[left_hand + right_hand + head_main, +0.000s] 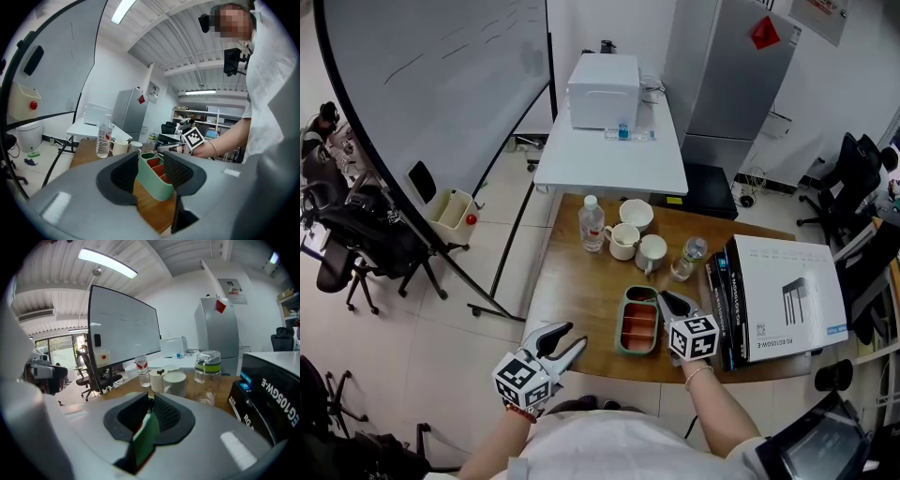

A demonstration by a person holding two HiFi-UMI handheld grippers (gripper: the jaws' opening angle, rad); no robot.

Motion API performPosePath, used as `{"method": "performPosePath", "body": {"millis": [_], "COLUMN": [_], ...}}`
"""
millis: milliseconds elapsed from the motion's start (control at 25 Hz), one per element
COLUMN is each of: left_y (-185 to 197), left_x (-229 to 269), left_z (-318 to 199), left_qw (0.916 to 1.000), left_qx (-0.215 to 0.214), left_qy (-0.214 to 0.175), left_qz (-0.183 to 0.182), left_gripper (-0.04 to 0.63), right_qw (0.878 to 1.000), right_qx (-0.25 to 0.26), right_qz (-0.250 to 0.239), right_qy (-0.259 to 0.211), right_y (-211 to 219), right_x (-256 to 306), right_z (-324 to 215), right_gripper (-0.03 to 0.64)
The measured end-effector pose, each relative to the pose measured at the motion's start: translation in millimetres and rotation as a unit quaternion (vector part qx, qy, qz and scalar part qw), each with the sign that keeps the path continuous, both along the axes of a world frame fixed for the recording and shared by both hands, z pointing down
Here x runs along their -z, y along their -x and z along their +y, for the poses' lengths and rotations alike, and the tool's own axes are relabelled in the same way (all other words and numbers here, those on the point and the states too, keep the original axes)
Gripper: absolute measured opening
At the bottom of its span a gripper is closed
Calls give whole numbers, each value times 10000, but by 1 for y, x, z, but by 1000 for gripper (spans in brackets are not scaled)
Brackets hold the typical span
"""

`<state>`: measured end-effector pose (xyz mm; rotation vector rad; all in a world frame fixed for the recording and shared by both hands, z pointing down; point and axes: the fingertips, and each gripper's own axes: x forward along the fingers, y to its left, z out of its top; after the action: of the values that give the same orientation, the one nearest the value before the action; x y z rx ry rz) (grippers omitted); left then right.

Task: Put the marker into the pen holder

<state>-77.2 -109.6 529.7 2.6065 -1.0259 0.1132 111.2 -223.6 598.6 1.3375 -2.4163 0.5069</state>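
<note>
We see the right tool (667, 302) clamped on the right wall of the green pen holder (639, 323) — the holder sits by the tabletop's (581, 281) near edge, nearer than the white mugs (652, 251). The left tool (565, 340) hangs off the near-left edge — jaws apart, gripping nothing.

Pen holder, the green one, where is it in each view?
Head view: pen holder on the table, near edge, by the right claw.
Left gripper view: pen holder at centre, beyond the open jaws.
Right gripper view: pen holder bottom centre, green wall pinched in the jaws.
Shared landmark: water bottle.
</note>
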Motion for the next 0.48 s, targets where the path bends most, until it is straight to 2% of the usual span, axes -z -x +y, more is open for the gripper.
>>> {"method": "performPosePath", "body": {"millis": [80, 160, 480], "left_y": [0, 0, -7], "left_x": [-1, -1, -1], "left_z": [0, 1, 1], "left_qw": [10000, 10000, 9999], "left_qx": [-9, 1, -98], "left_qy": [6, 16, 17], "left_qz": [5, 17, 86], "left_gripper": [149, 149, 149], "right_qw": [10000, 10000, 10000], "right_qx": [19, 11, -63], "right_qz": [33, -2, -58], "right_qy": [56, 73, -47], "right_y": [-1, -2, -11], "right_x": [-5, -6, 3], "right_z": [3, 7, 17], "right_gripper": [53, 107, 109]}}
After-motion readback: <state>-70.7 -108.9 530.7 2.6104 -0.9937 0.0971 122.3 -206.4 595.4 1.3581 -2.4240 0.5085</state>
